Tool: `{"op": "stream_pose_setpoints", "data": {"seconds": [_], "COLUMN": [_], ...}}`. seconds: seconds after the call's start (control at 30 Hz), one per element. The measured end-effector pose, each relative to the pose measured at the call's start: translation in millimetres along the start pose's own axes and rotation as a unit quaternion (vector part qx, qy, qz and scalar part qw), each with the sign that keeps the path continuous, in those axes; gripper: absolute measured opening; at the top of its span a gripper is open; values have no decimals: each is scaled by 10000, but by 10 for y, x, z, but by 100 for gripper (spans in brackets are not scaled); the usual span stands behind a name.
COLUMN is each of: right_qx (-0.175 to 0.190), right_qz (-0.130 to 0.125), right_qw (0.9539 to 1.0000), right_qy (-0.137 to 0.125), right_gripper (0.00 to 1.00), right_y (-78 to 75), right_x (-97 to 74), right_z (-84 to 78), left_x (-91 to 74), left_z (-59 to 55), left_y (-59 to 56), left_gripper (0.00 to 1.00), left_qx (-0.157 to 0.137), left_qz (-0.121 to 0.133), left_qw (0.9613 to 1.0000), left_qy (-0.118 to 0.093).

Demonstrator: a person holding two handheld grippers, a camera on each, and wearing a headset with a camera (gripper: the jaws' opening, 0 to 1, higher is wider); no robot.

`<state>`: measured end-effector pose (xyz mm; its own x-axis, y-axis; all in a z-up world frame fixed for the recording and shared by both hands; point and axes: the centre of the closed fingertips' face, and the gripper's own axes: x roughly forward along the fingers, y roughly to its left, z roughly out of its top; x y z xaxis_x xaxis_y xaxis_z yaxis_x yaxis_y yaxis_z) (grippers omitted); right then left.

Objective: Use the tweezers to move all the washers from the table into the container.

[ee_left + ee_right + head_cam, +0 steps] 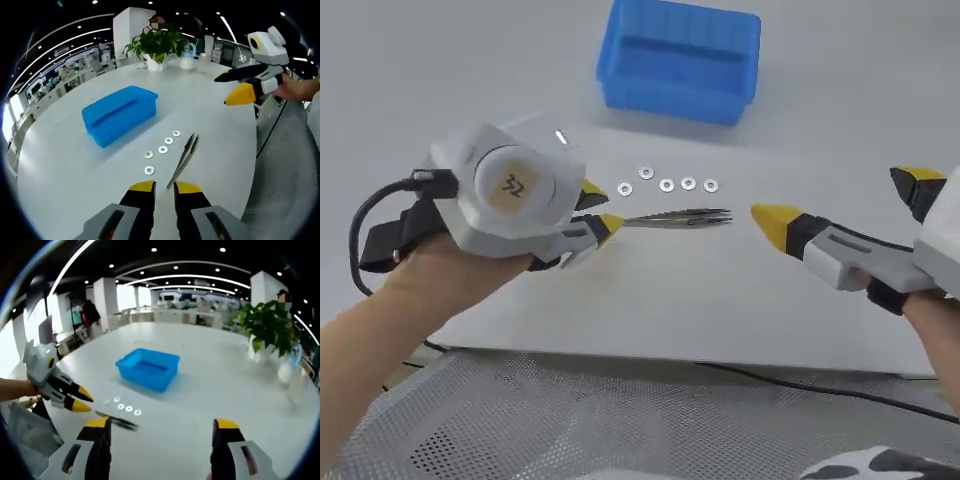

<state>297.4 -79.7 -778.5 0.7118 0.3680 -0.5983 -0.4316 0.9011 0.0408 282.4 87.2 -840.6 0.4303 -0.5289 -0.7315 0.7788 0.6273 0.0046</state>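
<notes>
Metal tweezers [678,217] flat beside five washers [667,185]; blue container [680,60] beyond.

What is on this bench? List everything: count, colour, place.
table: one, white, under everything.
container: one, blue, at the far side of the table.
washers: five, silver, in a loose row between the container and the tweezers.
tweezers: one, dark metal, flat on the table on the near side of the washers.
potted plant: one, green in a white pot, far across the table.
left gripper: grey with yellow tips, jaws slightly apart.
right gripper: same colours, jaws wide apart.
</notes>
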Motion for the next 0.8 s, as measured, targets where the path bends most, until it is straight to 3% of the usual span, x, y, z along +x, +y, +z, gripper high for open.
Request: {"op": "stream_pose_setpoints", "data": {"seconds": [0.13,0.23,0.33,0.43,0.57,0.8], "right_qx": [49,54,58,44,9,-287], "right_qz": [13,45,55,89,173,455], "right_qw": [10000,10000,10000,10000,9998,9986], "right_qy": [25,14,7,4,11,15], "right_gripper": [82,82,81,81,80,77], "right_y": [3,13,18,38,105,301], "right_x": [9,5,3,7,14,50], "right_z": [-20,-17,-8,-3,0,51], "left_x": [80,118,126,124,119,-57], "left_z": [-62,-116,-120,-97,-65,105], "left_y": [-22,-44,-48,-64,-113,-202], "left_gripper": [11,7,4,0,0,0], "left_qx": [73,304,404,391,714,934], "left_qz": [-176,-292,-294,-363,-460,-595], "left_qw": [9997,9986,9982,9981,9960,9938], "left_qy": [155,322,336,305,278,108]}}
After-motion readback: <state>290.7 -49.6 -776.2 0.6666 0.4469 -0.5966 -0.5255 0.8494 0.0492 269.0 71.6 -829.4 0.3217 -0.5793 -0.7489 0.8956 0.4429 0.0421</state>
